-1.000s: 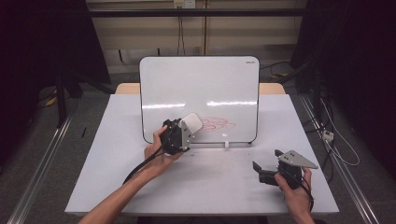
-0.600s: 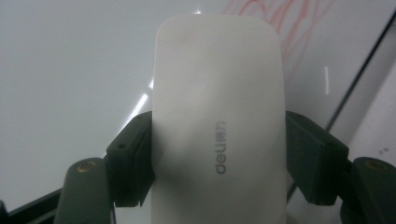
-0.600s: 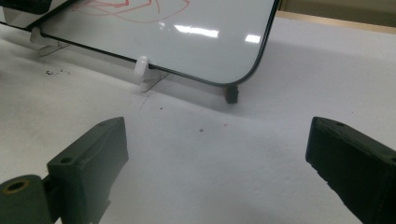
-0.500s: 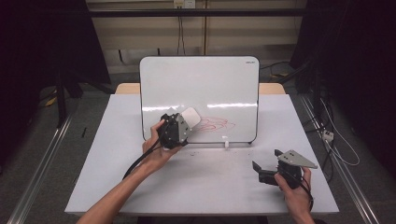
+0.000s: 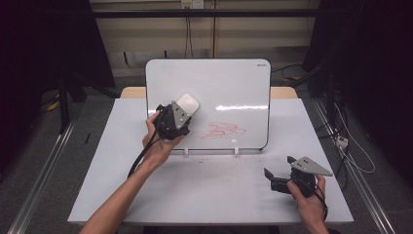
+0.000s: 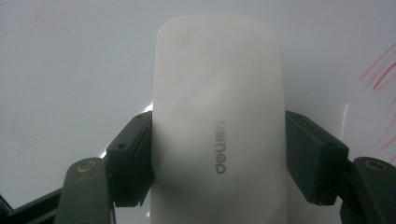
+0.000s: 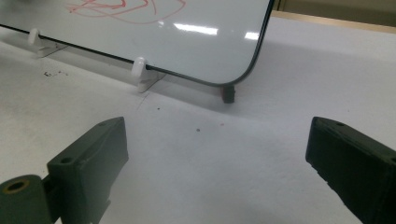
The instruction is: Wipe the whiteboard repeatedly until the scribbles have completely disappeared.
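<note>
Since the earlier frames the left gripper (image 5: 179, 111) has carried the white eraser (image 5: 187, 104) leftward and upward across the whiteboard (image 5: 234, 83), away from the red scribble (image 5: 225, 129); the right gripper (image 5: 278, 177) has kept its place. The eraser, a rounded white block bearing grey lettering on its back (image 6: 218, 116), now lies against the left half of the board face, above and to the left of the scribble and apart from it. In the left gripper view both black jaws pinch the eraser by its long sides, and the edge of the red marks (image 6: 380, 70) shows at far right. The person's left hand (image 5: 158, 141) holds this gripper, its black cable trailing toward the near edge along the forearm.

The whiteboard stands upright, leaning slightly back, near the far-centre of the white table (image 5: 209, 195), and rests on two small white clip feet (image 5: 235, 151). A bright strip of reflected light crosses its surface above the scribble. In the right gripper view the board's lower right corner (image 7: 233, 77), one white foot (image 7: 138, 70) and a small dark stub (image 7: 228, 93) under the corner are visible.

The right gripper, in the person's right hand (image 5: 307, 195), sits low over the near-right part of the table, well apart from the board. Its jaws are spread wide with bare tabletop (image 7: 210, 158) between them. A grey three-cornered plate (image 5: 311, 165) tops it.
</note>
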